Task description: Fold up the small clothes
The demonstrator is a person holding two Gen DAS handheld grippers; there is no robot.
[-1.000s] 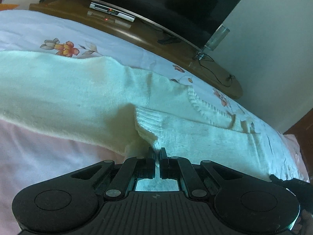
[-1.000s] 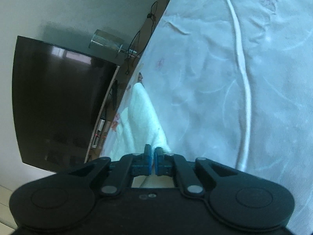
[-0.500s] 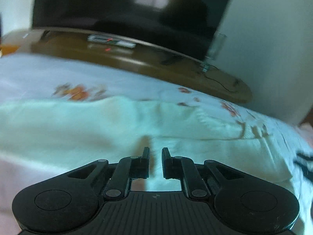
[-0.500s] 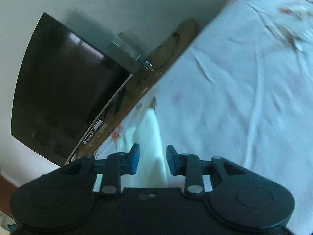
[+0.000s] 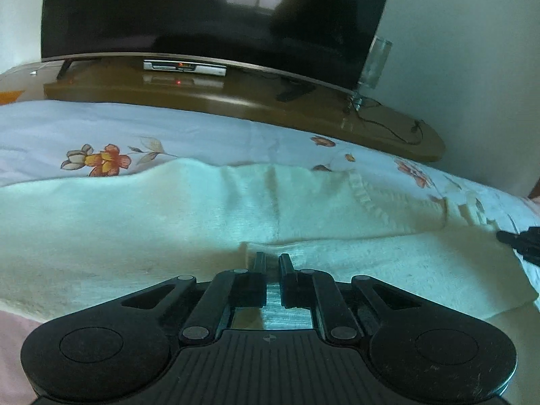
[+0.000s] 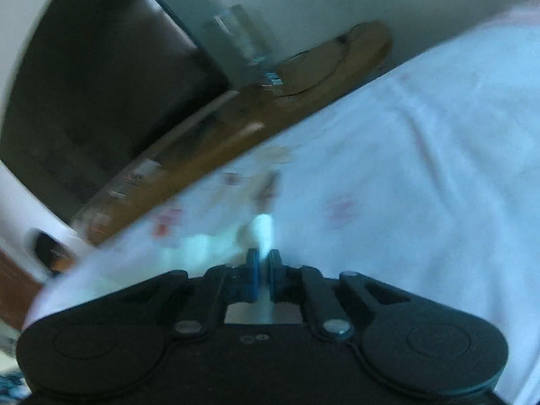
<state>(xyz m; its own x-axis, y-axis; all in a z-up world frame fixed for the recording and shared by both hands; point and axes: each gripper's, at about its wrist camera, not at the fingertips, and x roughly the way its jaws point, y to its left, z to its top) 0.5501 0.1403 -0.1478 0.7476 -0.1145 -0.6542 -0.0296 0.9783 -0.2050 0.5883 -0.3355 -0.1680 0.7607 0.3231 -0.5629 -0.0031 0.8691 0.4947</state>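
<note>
Since a second ago, the white knit sweater has been folded over and now lies flat on the flowered bedsheet. It looks soft, light and floppy, so a doubled edge or corner is the best place to pinch. Left gripper has let go, its jaws a little apart. Right gripper looks clenched on a sweater edge.

The white knit garment has been released by the left gripper, whose jaws now stand slightly parted over a fold of it. The right gripper was opened and has just been closed again, apparently on the garment's edge, though the view is blurred.
</note>
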